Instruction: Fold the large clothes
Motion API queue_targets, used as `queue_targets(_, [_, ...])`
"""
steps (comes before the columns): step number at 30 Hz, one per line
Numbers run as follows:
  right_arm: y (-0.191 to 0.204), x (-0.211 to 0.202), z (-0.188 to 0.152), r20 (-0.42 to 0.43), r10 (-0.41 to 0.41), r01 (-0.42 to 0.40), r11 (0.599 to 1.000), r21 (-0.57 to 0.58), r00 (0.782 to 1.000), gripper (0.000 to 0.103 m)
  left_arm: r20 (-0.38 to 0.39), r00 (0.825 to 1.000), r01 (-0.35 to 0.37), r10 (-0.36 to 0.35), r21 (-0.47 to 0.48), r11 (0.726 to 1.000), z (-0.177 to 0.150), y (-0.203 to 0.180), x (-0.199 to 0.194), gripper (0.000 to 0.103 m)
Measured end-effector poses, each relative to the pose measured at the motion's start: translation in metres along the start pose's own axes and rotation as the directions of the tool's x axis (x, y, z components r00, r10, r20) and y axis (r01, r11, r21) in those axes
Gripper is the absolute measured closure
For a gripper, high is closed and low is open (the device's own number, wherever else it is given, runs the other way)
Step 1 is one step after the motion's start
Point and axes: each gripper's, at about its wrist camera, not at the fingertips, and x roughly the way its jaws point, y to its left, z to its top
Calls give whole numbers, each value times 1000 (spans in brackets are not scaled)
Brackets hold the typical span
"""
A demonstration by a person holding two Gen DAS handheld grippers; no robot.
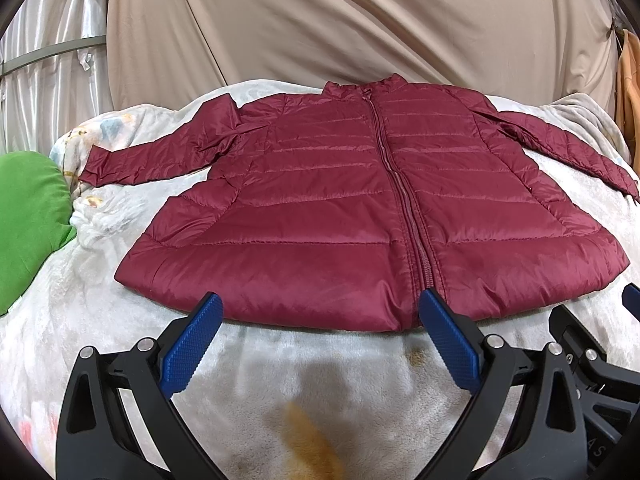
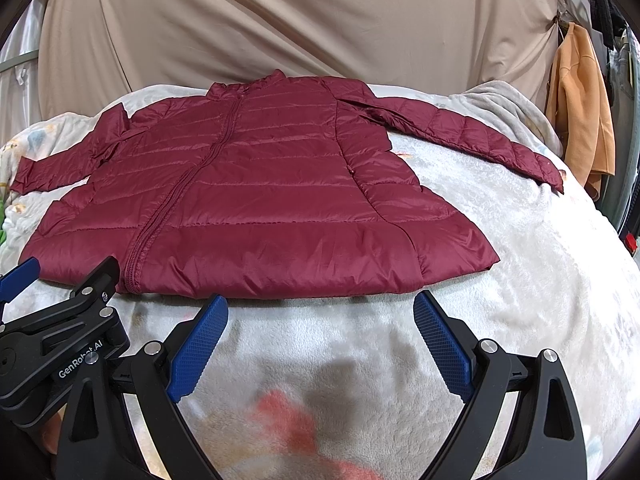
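We see the maroon quilted puffer jacket [image 1: 360, 208] spread flat, zipped, sleeves out, on the pale fleece blanket [image 1: 280, 380], hem toward its near edge. Our left gripper [image 1: 320, 316] and right gripper [image 2: 320, 316] hover wide open, empty. Folding seems unstarted; next likely means grasping a sleeve.

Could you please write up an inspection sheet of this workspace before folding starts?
Surface: pale fleece blanket with faded prints, rumpled at the edges.
Job's things: maroon jacket lies flat, front up, zipped, both sleeves spread outward; nothing folded yet.
Clutter: green cloth at the blanket's left edge, apart from the jacket.
Grippers: left gripper and right gripper both at the hem's near edge, jaws open, holding nothing.
Cables: nothing seen.
Surroundings: beige drape behind; orange garment hanging at right.
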Motion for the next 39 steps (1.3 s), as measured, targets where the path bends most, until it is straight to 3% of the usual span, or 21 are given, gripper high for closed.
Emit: queue_targets(39, [1, 2, 2, -5, 1, -1, 1000, 0, 1000, 11, -5, 1000, 1, -1, 1, 1000, 0, 0, 0, 7])
